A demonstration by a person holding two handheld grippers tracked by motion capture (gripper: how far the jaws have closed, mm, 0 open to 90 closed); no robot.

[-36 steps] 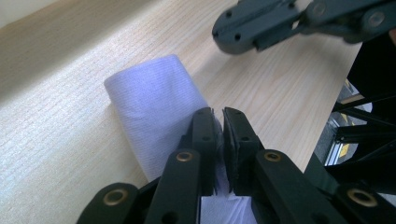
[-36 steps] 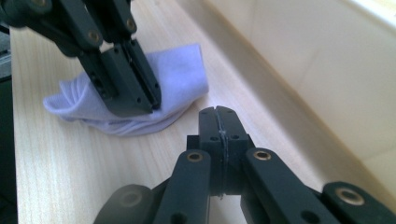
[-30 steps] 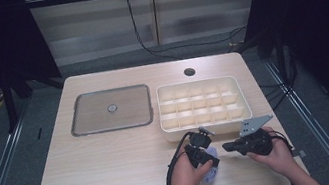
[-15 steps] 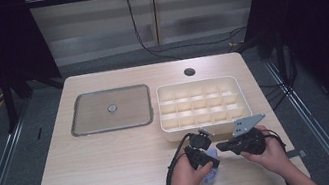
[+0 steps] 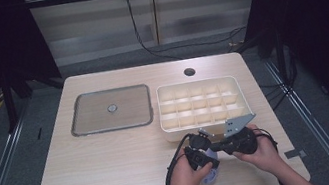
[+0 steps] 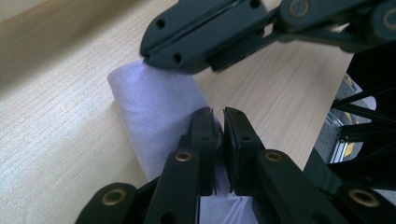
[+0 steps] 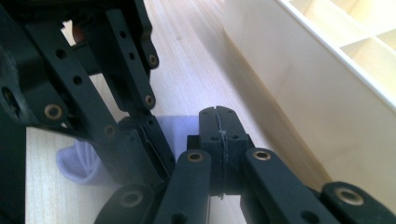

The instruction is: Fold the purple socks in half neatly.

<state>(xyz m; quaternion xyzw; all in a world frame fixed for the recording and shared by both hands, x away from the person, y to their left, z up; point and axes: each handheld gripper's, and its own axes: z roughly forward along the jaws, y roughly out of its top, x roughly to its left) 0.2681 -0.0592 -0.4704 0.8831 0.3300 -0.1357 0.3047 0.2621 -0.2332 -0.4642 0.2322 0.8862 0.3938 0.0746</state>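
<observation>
A small white cloth [image 6: 149, 107] lies folded on the wooden table near its front edge, and both grippers grip it. My left gripper [image 6: 218, 114] is shut on the near fold, with cloth bunched between its jaws. My right gripper [image 6: 148, 57] comes in from the opposite side, shut on the cloth's far edge. In the right gripper view my right gripper [image 7: 217, 112] is shut at the cloth [image 7: 175, 125], and the left gripper [image 7: 145, 135] crosses right beside it. From above, the left gripper [image 5: 198, 154] and right gripper [image 5: 219, 145] meet over the cloth [image 5: 207, 159].
A cream compartment tray [image 5: 194, 129] stands just behind the grippers, and its side wall [image 7: 303, 93] is close on the right gripper's right. A grey square plate [image 5: 90, 116] lies at the table's back left. A round hole [image 5: 189, 72] is near the far edge.
My right gripper has moved left, closing in on the left gripper until their tips meet at the cloth. The left gripper has barely shifted.
</observation>
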